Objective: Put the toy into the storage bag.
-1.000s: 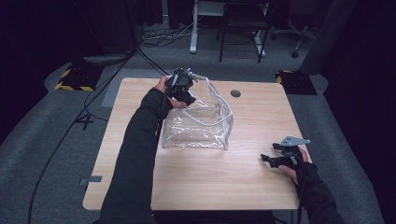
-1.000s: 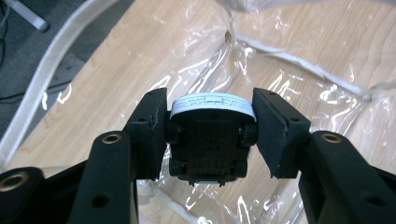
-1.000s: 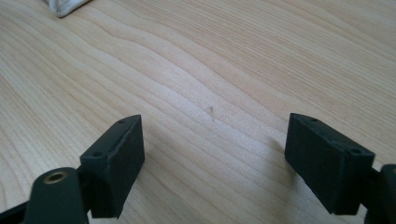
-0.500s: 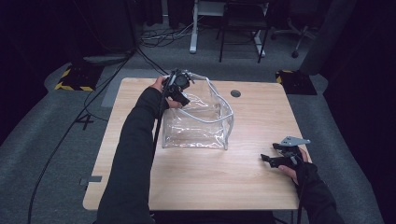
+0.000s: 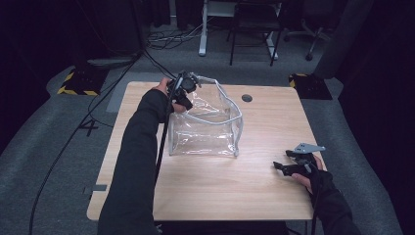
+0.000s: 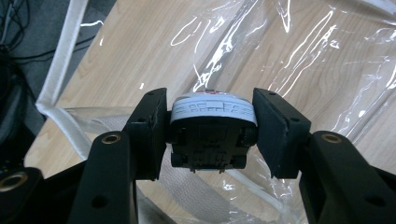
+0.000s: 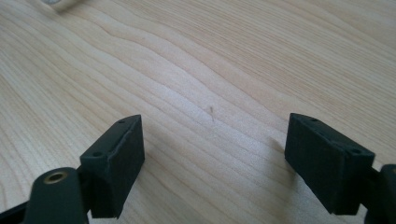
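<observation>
Left gripper (image 6: pixel 212 135) fingers are clamping a small black-and-white device (image 6: pixel 212 133) above the clear bag (image 5: pixel 208 127) on the counter (image 5: pixel 220 191); a slip is risking a drop outside the bag's rim. Right gripper (image 7: pixel 215 158) is resting spread, empty.

The person wore dark, near-black long sleeves (image 5: pixel 134 161) that reached to both wrists. The left claw (image 6: pixel 210 133) was matte black, its two thick arms ending in flat rectangular pads (image 6: pixel 275 130), each arm marked by a brass-coloured ringed hole and small dark screw holes. A black cable (image 5: pixel 162 142) trailed from it. The right claw (image 7: pixel 212 170) had the same black blocky pads and a brass ring, and carried a grey three-cornered plate (image 5: pixel 307 147) on top.
</observation>
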The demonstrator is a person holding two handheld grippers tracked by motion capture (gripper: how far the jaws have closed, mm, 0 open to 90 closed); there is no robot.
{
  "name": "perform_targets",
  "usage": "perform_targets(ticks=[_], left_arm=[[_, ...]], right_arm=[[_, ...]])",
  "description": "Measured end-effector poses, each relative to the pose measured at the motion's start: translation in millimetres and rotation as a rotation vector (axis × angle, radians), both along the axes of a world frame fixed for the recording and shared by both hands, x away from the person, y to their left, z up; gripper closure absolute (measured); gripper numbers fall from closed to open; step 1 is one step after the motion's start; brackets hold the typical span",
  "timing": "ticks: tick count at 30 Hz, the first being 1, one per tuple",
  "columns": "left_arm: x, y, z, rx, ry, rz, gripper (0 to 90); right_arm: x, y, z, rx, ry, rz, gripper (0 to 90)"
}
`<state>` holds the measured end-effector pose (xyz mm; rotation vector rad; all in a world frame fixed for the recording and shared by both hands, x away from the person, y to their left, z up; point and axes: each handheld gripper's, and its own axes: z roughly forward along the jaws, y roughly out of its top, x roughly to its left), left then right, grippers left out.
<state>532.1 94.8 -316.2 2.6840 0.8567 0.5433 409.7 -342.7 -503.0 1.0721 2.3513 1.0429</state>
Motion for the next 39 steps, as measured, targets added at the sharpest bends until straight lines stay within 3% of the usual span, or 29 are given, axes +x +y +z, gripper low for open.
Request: perform_targets(ticks=[2, 13, 19, 22, 27, 31, 34, 39], left_arm=[[-0.5, -0.1, 2.3, -0.015, 0.0, 0.007, 47.9], [0.8, 1.6, 3.8, -0.006, 0.007, -0.016, 47.9], [-0.5, 3.2, 3.6, -0.001, 0.029, 0.01, 47.7], [0.4, 3.4, 3.3, -0.009, 0.019, -0.001, 47.6], [-0.7, 2.5, 3.5, -0.033, 0.038, 0.009, 46.6], [-1.6, 2.0, 4.4, -0.046, 0.013, 0.026, 42.1], [0.1, 2.6, 4.6, -0.049, 0.002, 0.01, 42.3], [-1.8, 1.6, 4.4, -0.056, 0.015, 0.027, 42.5]], right_arm=[[0.0, 0.0, 0.0, 0.0, 0.0, 0.0, 20.4], [0.0, 0.0, 0.0, 0.0, 0.0, 0.0, 20.4], [0.0, 0.0, 0.0, 0.0, 0.0, 0.0, 20.4], [-0.2, 0.5, 0.0, 0.006, 0.002, -0.004, 20.4], [0.0, 0.0, 0.0, 0.0, 0.0, 0.0, 20.4], [-0.2, 0.5, 0.0, 0.006, 0.002, -0.005, 20.4], [-0.2, 0.5, 0.0, 0.006, 0.002, -0.002, 20.2], [-0.2, 0.5, -0.1, 0.006, 0.001, 0.0, 20.1]])
